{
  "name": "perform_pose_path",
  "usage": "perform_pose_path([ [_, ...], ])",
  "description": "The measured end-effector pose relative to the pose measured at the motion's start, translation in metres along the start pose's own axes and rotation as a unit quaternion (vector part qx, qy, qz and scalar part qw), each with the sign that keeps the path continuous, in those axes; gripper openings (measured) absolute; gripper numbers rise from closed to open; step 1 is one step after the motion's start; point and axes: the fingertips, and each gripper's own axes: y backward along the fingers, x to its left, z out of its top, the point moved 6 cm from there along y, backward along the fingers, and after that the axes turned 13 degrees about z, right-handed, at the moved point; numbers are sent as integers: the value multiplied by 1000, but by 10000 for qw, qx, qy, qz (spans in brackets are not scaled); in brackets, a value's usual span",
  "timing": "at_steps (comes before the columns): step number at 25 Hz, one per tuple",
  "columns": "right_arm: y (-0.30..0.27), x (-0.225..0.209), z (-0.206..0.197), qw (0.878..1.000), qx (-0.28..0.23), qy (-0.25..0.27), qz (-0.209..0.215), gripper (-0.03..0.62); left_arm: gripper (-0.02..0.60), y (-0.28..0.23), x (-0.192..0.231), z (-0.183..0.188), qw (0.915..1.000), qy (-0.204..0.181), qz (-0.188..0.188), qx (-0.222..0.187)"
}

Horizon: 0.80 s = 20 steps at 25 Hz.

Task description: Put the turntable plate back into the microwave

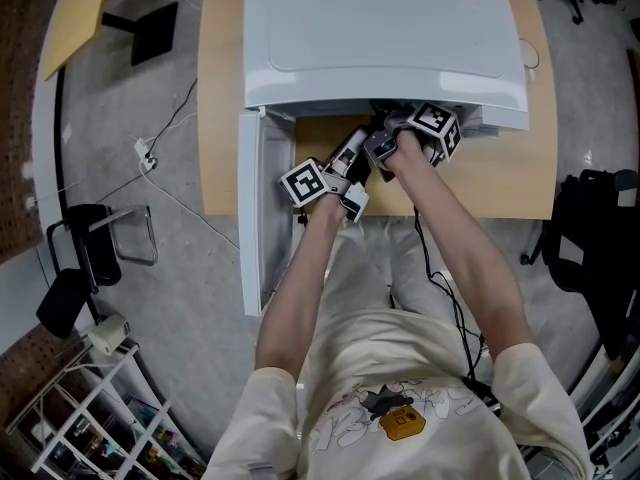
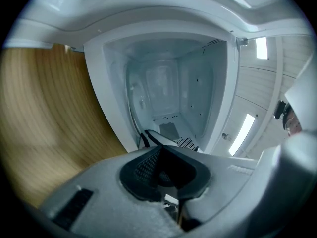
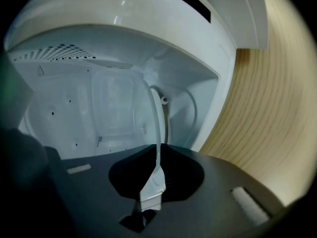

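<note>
The white microwave (image 1: 385, 28) stands on a wooden table (image 1: 490, 183), its door (image 1: 255, 208) swung open to the left. The clear glass turntable plate (image 3: 154, 128) shows edge-on in the right gripper view, reaching into the cavity. My right gripper (image 3: 152, 185) is shut on its near rim. In the head view this gripper (image 1: 388, 133) is at the cavity's mouth. My left gripper (image 1: 356, 150) is beside it, pointing level into the opening. In the left gripper view its jaws (image 2: 171, 182) are closed to a thin slit on the plate's rim (image 2: 148, 135). The glass is hard to see there.
The microwave's cavity (image 2: 168, 98) is white, with a bare floor and perforated walls. A black chair (image 1: 95, 243) and a white cable (image 1: 170, 183) lie on the floor at the left. A wire rack (image 1: 90, 408) stands at the lower left, and another dark chair (image 1: 600, 258) at the right.
</note>
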Motion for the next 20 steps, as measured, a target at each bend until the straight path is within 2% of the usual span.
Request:
perform_pose_path([
  [3,-3,2,2,9999,-83,137,-37,20,-3,0,-7,-1,9986,510,-93,-68],
  [6,2,3,2,9998,-87,162,-82,53,-3,3,-3,1,9994,351,-15,-60],
  [9,9,2,2,9998,-161,110,-19,54,-3,3,-10,0,9973,712,-136,-143],
  [12,15,-1,2,9998,-179,102,79,38,-3,4,-6,0,9980,588,-63,-200],
  [17,23,4,-4,9993,97,270,248,37,-3,3,-10,-6,9965,798,-97,-240],
  [20,30,7,-10,9961,381,711,362,37,-3,6,-11,-7,9965,783,-93,-290],
])
